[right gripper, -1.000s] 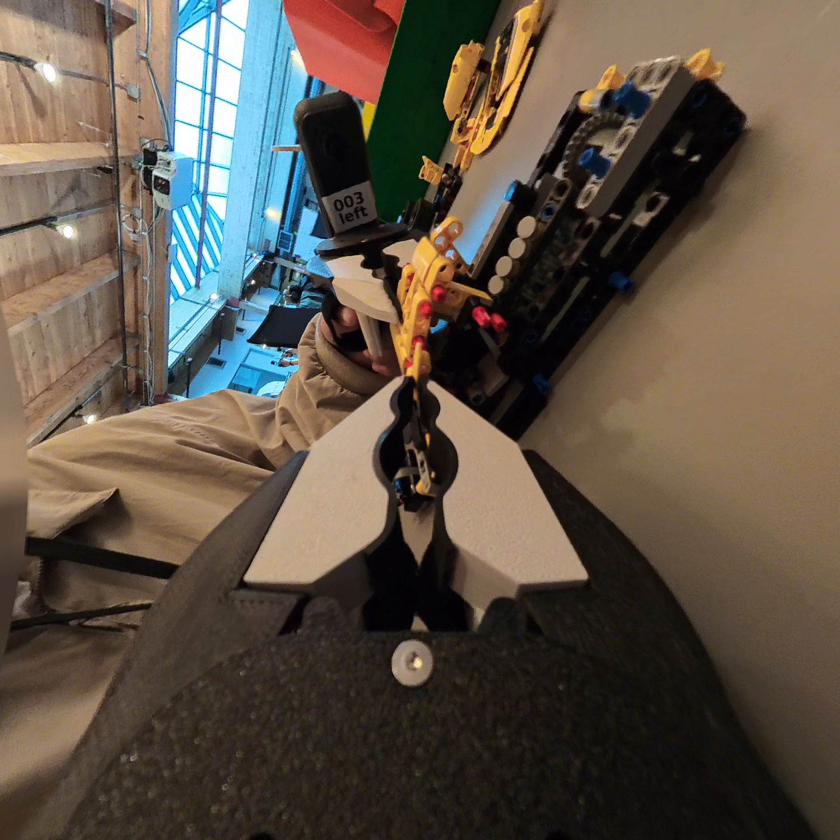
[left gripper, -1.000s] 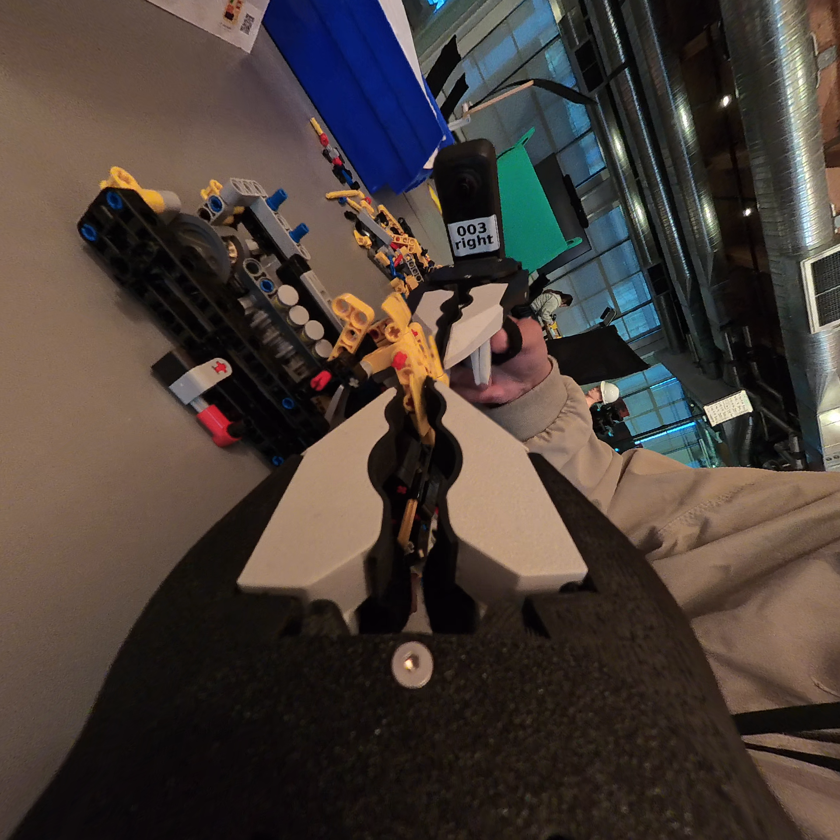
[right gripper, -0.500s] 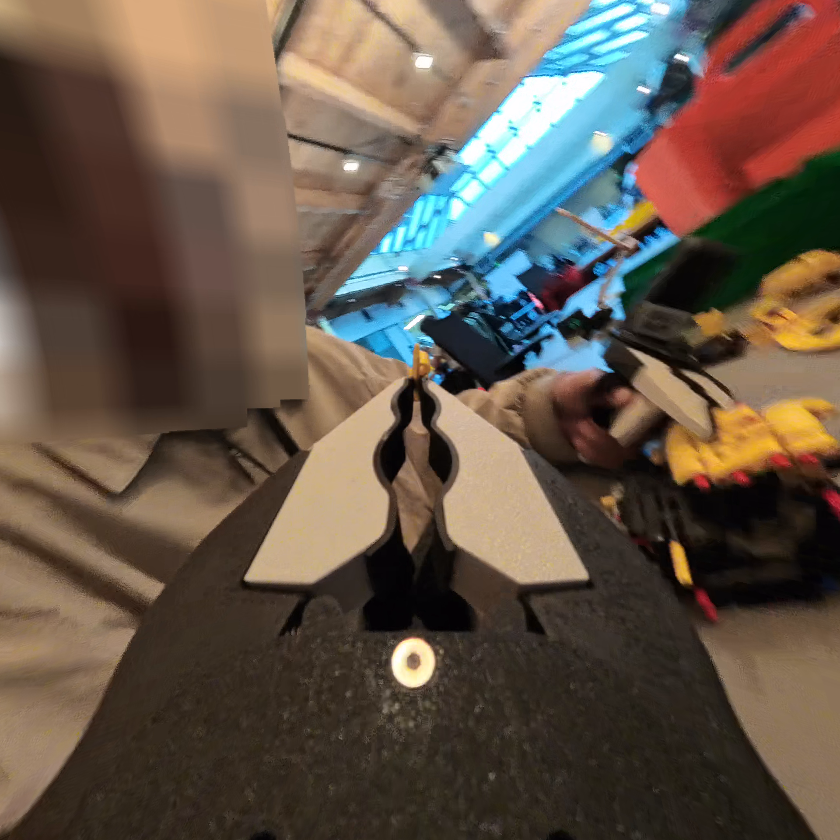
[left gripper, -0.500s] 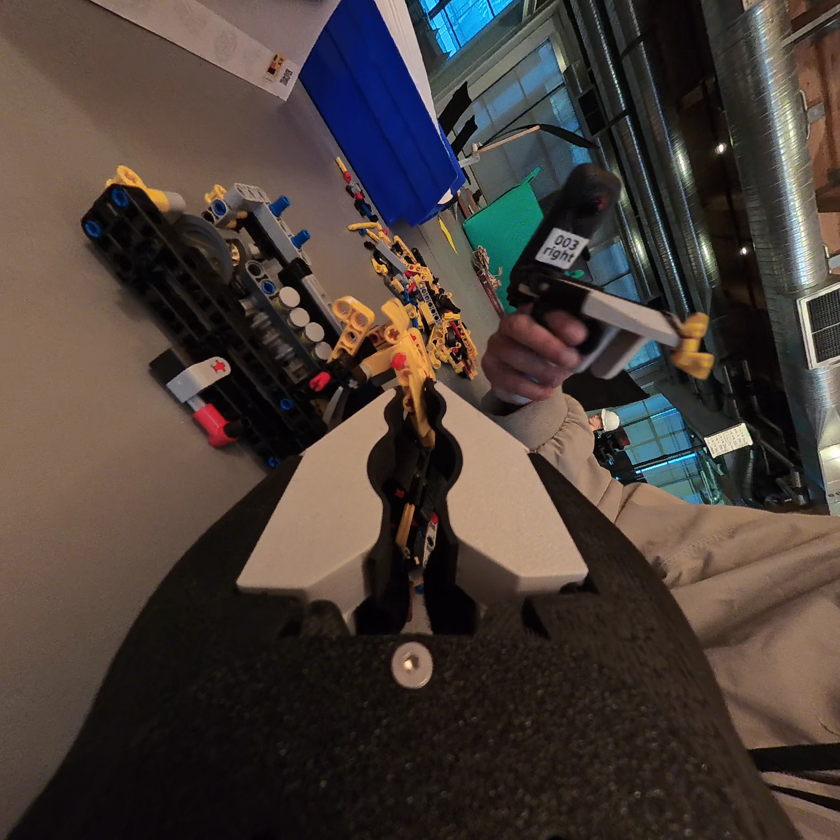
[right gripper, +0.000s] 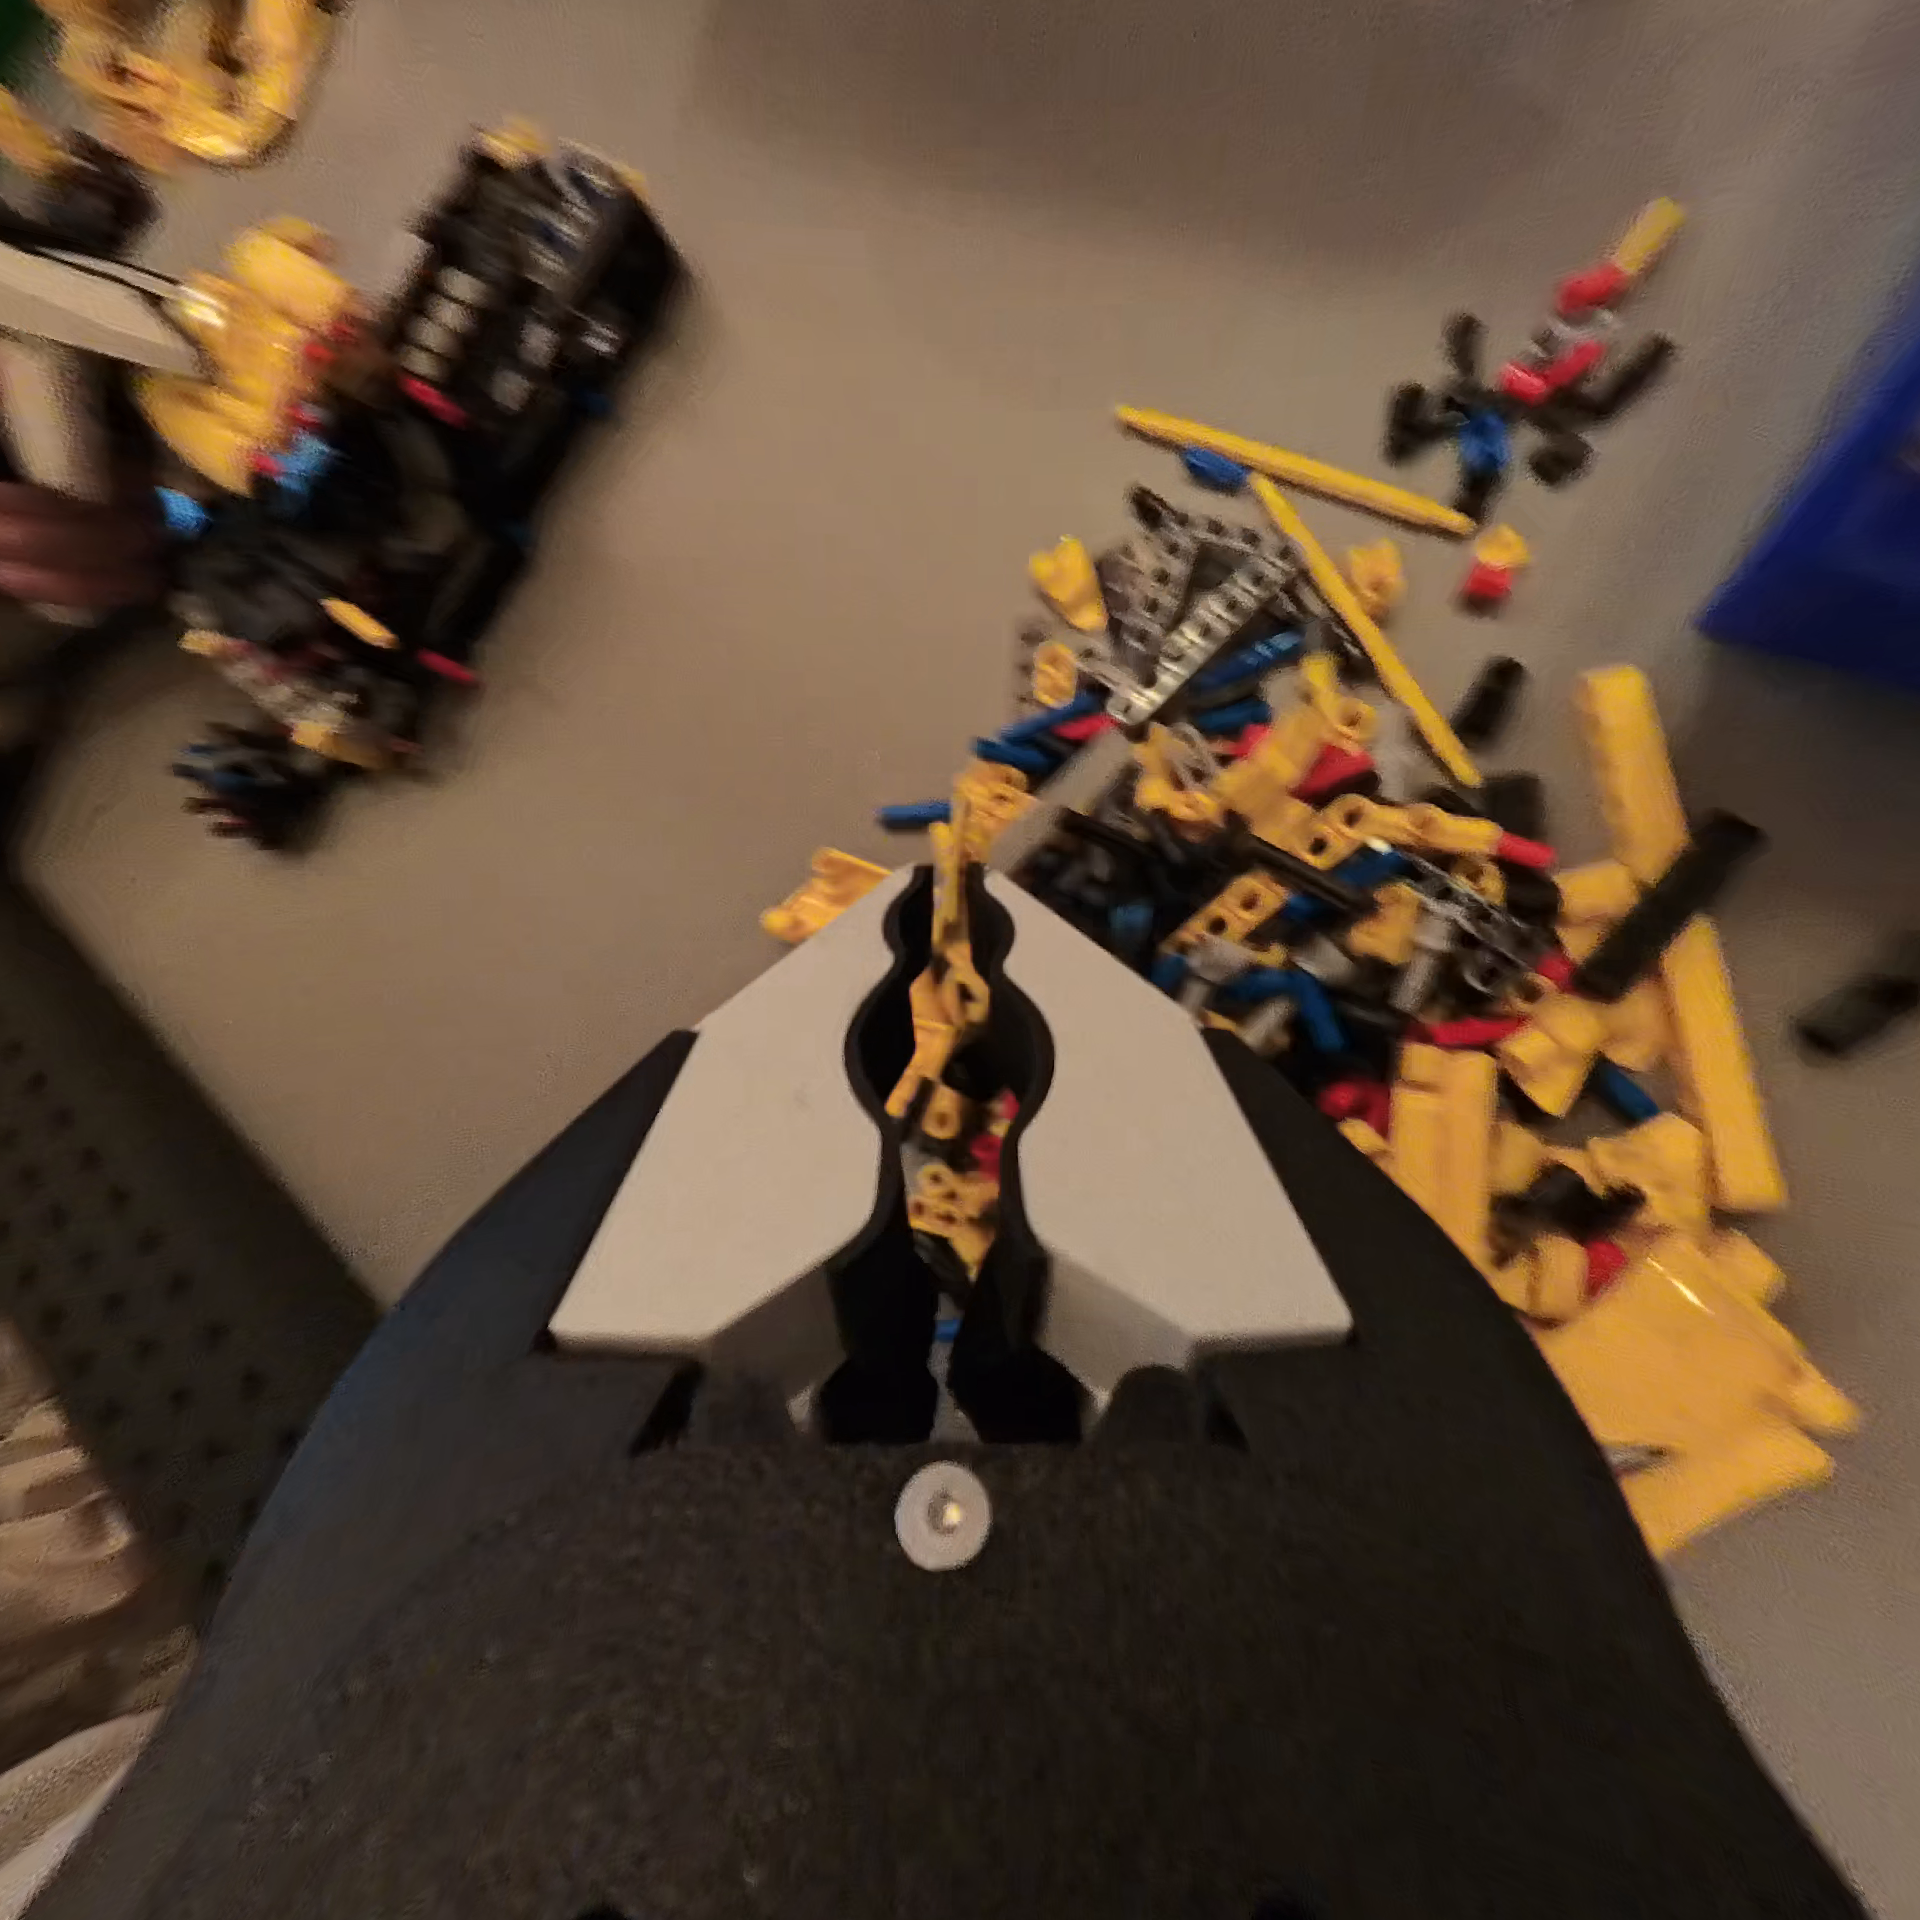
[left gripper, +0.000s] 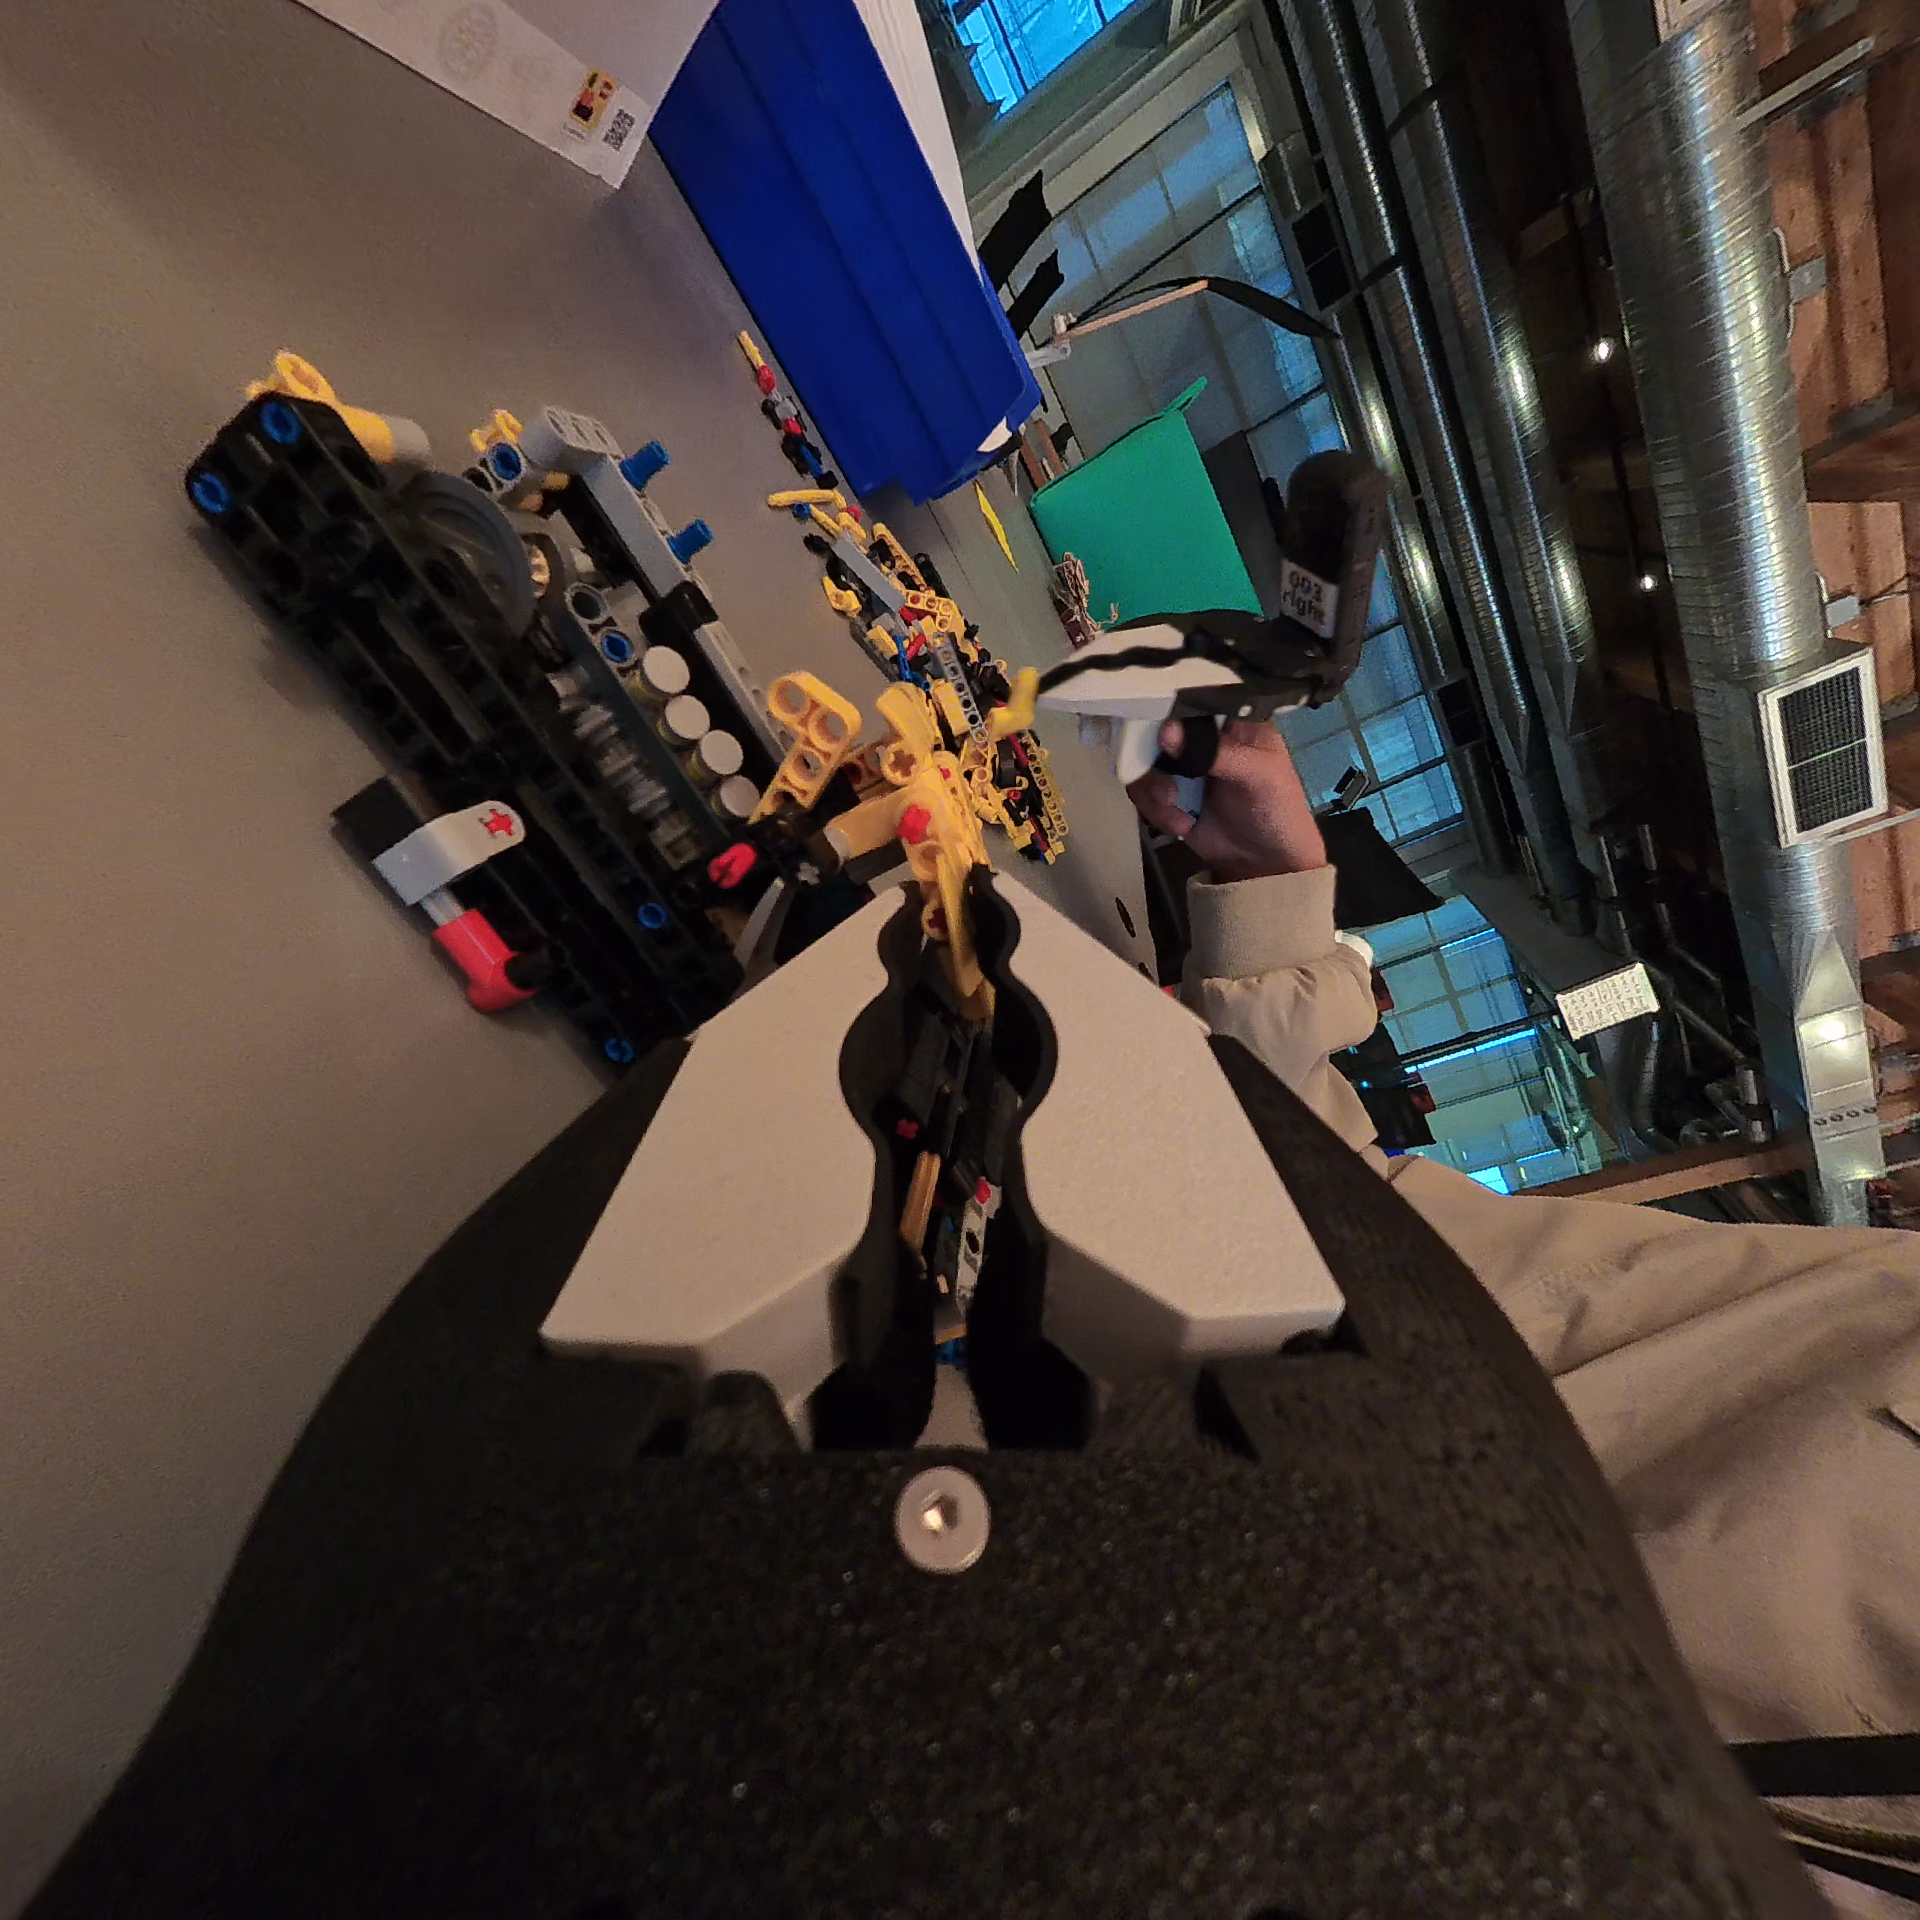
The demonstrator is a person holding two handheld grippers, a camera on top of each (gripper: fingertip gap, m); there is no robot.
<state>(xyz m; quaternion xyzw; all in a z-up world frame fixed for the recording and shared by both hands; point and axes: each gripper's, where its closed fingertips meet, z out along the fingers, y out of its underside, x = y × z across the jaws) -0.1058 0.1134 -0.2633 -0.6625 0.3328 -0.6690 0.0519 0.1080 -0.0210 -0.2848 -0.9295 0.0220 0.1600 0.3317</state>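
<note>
I'm over a plain grey table (left gripper: 239, 1039), and beyond its far edge the room opens up: tall windows, shiny metal ducts (left gripper: 1704, 343) running along, a wall vent. A blue bin (left gripper: 831, 239) sits at the far end of the table with a white sheet of paper (left gripper: 499, 73) beside it, and a green box (left gripper: 1143, 530) lies past that.

My left gripper (left gripper: 961, 894) is closed tight on a yellow brick assembly (left gripper: 925, 821); the piece runs down between the jaws and sticks out past the tips. Just beyond it on the table lies a long black brick frame (left gripper: 468, 665) with grey cylinders, blue pins and a dark wheel, plus a small grey-and-red part (left gripper: 457, 883) at its near side.

My right gripper (right gripper: 951, 883) is closed on a small yellow piece (right gripper: 951, 997), narrow gap, the piece poking up through the tips. In the left view I see that gripper held in a hand (left gripper: 1226, 800) with a beige sleeve, up off the table, tips pointing towards the yellow assembly but apart from it.

Right view is blurred. Under and to the right of my right gripper there's a loose pile of bricks (right gripper: 1403, 935), yellow, black, blue and red. A blue bin corner (right gripper: 1849, 520) shows at the right edge. The black frame is well off to the left.
</note>
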